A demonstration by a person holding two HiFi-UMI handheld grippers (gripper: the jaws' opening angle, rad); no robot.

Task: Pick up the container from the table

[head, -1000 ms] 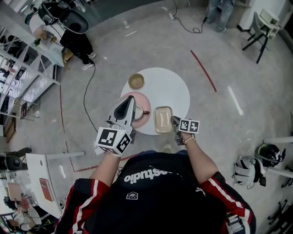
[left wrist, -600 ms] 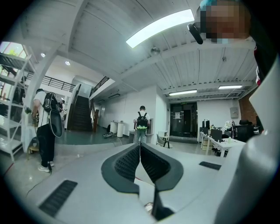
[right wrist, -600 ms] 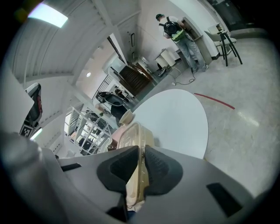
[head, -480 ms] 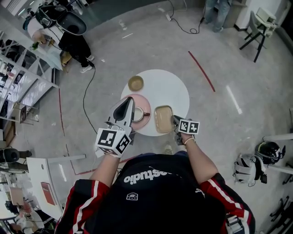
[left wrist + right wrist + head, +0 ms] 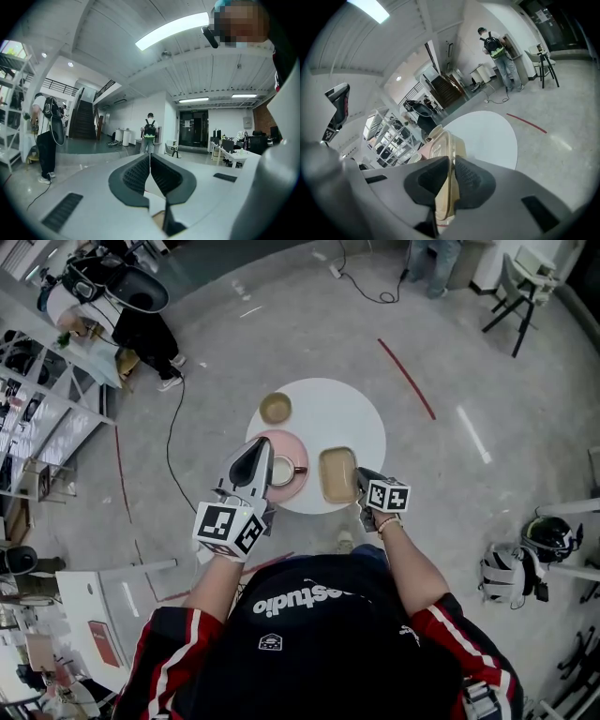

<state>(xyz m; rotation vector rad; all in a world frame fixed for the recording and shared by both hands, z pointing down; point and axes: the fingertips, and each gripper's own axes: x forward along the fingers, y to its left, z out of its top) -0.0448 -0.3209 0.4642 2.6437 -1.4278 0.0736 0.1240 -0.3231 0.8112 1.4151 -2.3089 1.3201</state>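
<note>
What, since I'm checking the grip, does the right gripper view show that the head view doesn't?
Right gripper view only: the right gripper's pads pressed on the container's rim. Head view only: the container's whole outline from above and the person's jacket. Both: the container, the white table, the red floor line.

Wearing a black top (image 5: 319,643), white lettering, red-and-white striped sleeves (image 5: 161,659). Bearing black-and-white marker cubes (image 5: 228,526) on the grey left gripper (image 5: 262,443) and right gripper (image 5: 359,475).
</note>
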